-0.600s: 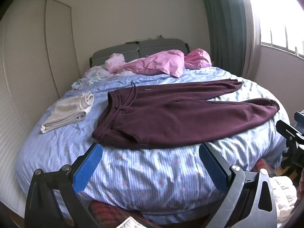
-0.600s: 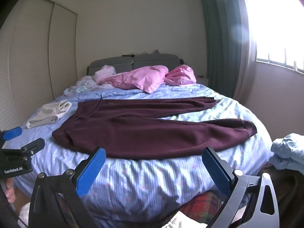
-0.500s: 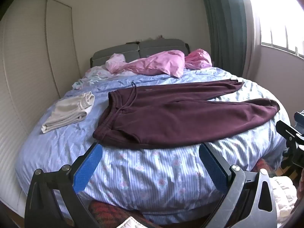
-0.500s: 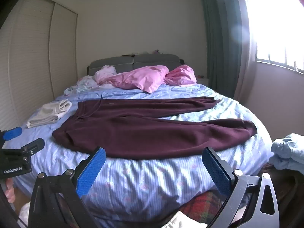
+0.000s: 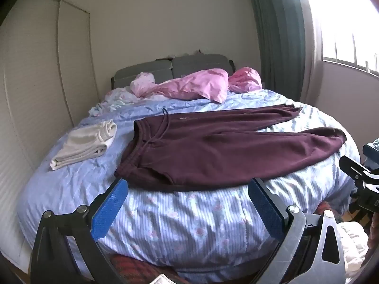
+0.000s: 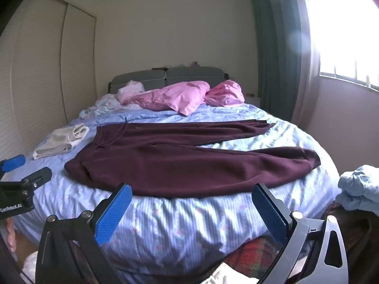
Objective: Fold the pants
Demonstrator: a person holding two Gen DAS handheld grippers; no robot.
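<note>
Dark maroon pants (image 5: 220, 149) (image 6: 180, 161) lie spread flat across the blue striped bed, waistband to the left with a drawstring, the two legs running right. My left gripper (image 5: 187, 203) hovers open off the bed's near edge, short of the waistband corner, nothing between its blue pads. My right gripper (image 6: 191, 208) is likewise open and empty, in front of the nearer leg. Each gripper shows at the edge of the other's view.
A folded beige garment (image 5: 83, 144) lies on the bed's left side. Pink bedding (image 5: 196, 87) is heaped by the grey headboard. A light blue clothes pile (image 6: 360, 189) sits at the right, off the bed. A red patterned blanket (image 6: 251, 253) shows below the bed's edge.
Both views have shifted only very slightly; the pants lie as before and both grippers stay open.
</note>
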